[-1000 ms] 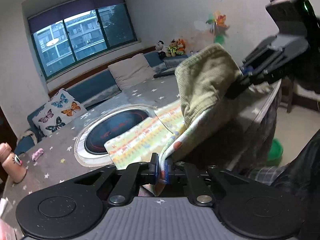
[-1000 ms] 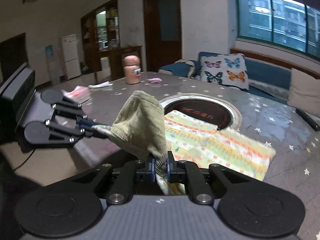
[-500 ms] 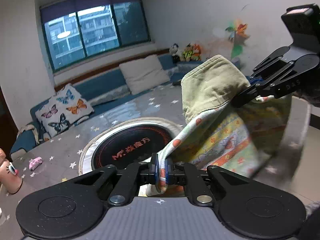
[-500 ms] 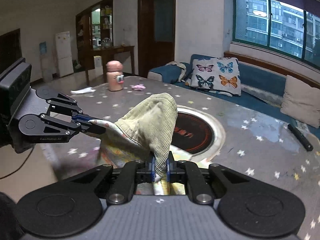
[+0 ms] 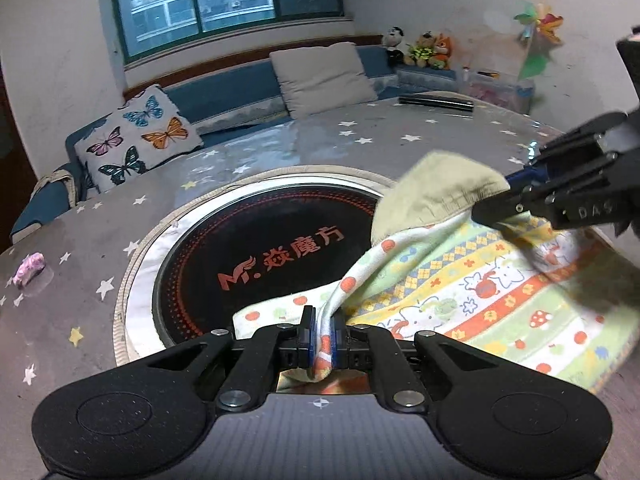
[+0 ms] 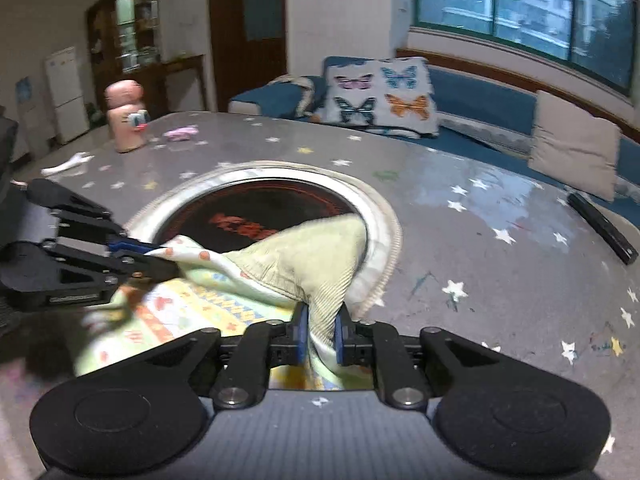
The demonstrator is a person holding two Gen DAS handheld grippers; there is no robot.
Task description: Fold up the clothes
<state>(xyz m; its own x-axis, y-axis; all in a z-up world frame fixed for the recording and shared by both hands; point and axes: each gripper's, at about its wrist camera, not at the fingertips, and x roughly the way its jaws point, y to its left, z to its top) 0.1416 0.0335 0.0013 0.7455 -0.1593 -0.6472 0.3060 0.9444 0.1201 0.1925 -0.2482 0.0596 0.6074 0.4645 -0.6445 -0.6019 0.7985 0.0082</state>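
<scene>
A small child's garment with a colourful striped cartoon print and an olive ribbed waistband hangs between both grippers, low over the grey star-patterned table. My left gripper is shut on one printed edge. My right gripper is shut on the ribbed waistband. Each gripper shows in the other's view: the right gripper at the right, the left gripper at the left. The garment's lower part is blurred.
A round black cooktop with a pale rim is set in the table's middle. A pink bottle, a small pink item and a black remote lie on the table. A blue sofa with cushions runs behind.
Both grippers have come down and forward with the garment, from held high in the air to low over the cooktop and table. Both stay shut on it.
</scene>
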